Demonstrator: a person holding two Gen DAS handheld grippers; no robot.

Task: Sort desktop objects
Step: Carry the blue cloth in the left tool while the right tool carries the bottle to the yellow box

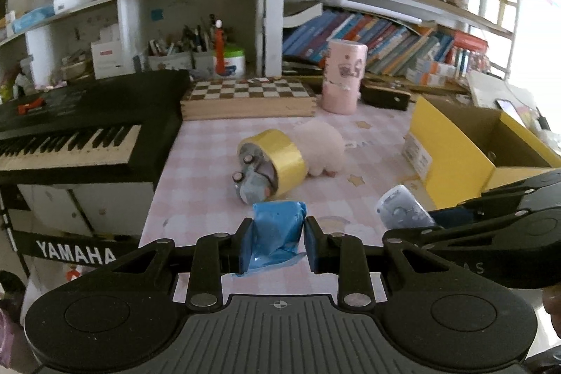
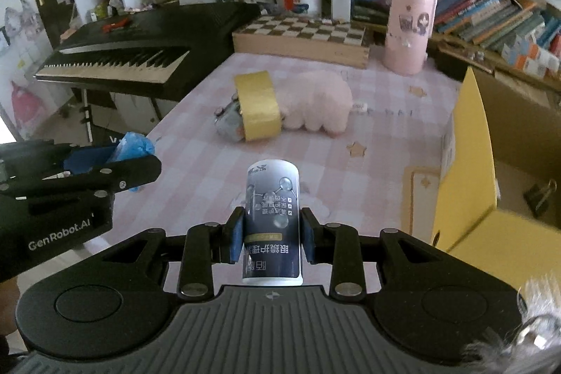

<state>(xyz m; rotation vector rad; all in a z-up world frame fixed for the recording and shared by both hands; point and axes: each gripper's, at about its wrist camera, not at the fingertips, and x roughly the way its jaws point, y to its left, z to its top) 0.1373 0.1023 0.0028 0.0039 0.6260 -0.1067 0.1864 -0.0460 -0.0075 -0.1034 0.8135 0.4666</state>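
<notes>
Because both loads are headed for the yellow box (image 2: 466,170) at the frame's right edge, I carry each off the desk: my left gripper (image 1: 277,233) clamps the blue bag (image 1: 277,233), my right gripper (image 2: 271,233) clamps the small canister (image 2: 271,219), lower centre.

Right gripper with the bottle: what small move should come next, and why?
Probably carry the bottle rightward over the open yellow box before releasing. The right gripper is shut on it above the table, and the box, already holding a binder clip, looks like the sorting bin. The left gripper holds a blue wad.
</notes>
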